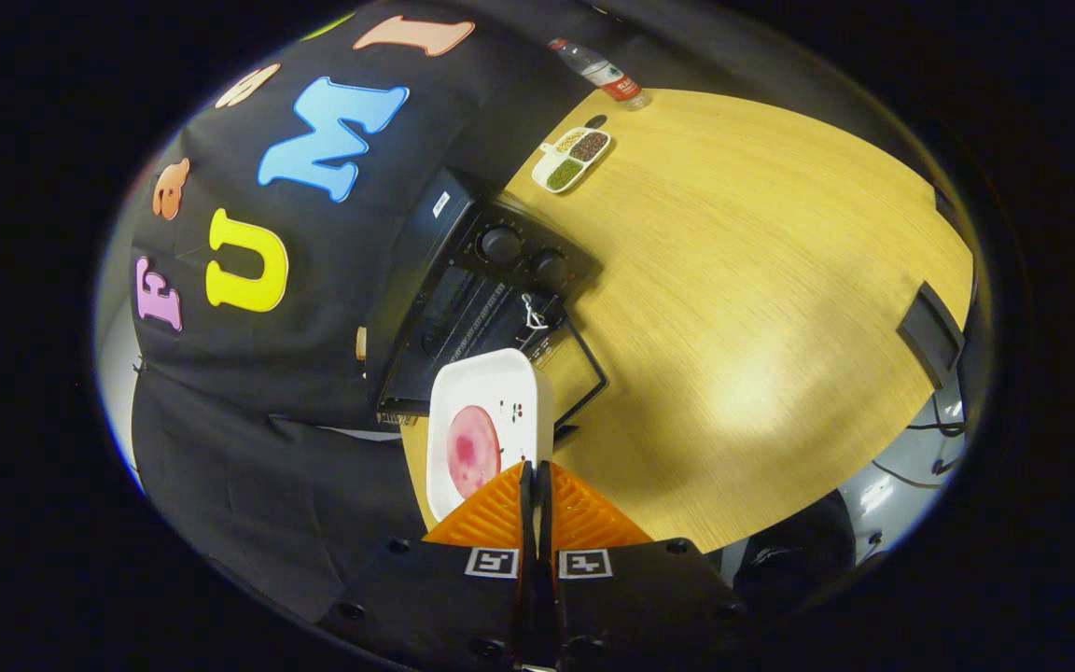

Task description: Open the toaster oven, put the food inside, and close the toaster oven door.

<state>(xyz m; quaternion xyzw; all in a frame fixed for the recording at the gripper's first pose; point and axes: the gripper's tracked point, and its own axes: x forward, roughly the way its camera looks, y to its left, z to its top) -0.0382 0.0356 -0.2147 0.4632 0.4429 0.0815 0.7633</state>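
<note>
My gripper (535,464) is shut on the near rim of a white square plate (509,387), which it holds tilted above the table. A round pink slice of food (472,448) lies on the plate. Beyond the plate stands the black toaster oven (463,280) with two knobs (500,245). Its glass door (579,369) hangs open and flat toward me, and the rack inside shows behind the plate. The plate's far edge hovers over the open door.
The wooden table (761,280) stretches wide beside the oven. A divided white dish of beans (575,159) and a plastic bottle (605,75) sit at its far side. A black bracket (931,331) clamps the table's edge, with cables below.
</note>
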